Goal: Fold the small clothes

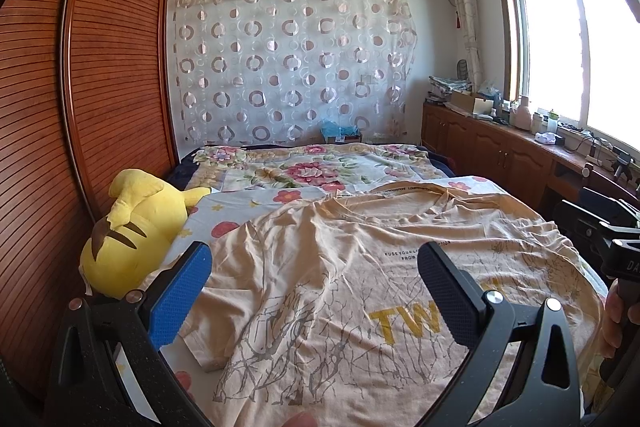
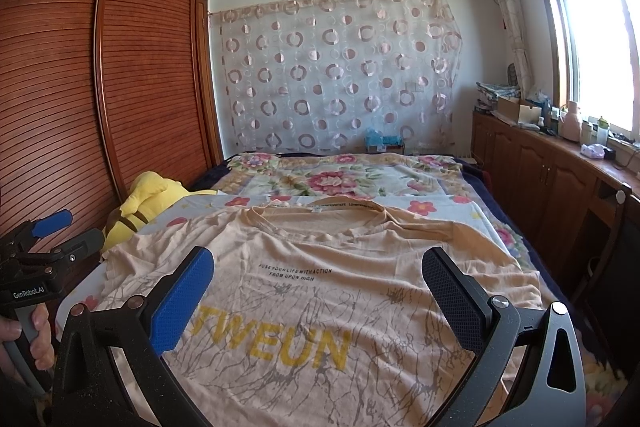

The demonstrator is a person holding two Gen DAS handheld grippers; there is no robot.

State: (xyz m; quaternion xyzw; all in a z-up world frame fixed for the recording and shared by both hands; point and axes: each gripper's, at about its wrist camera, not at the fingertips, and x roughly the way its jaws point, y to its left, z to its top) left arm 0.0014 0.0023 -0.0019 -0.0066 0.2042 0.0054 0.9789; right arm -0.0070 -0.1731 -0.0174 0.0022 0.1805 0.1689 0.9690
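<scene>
A beige T-shirt (image 2: pixel 320 307) lies spread out face up on the bed sheet (image 2: pixel 256 201), its round collar (image 2: pixel 320 211) at the far end and its hem toward the cameras. Across the chest run 2 lines of small dark print, "FUSE YOUR LIFE WITH ACTION / FROM UPON HIGH", and below them large yellow letters, "TWEUN". Thin grey branching lines cover the lower front. The fabric is wrinkled, with soft ridges across the body. In the left wrist view the T-shirt (image 1: pixel 340 307) shows its left sleeve (image 1: pixel 208 331) lying flat and out to the side. The right sleeve looks bunched near the shoulder.
</scene>
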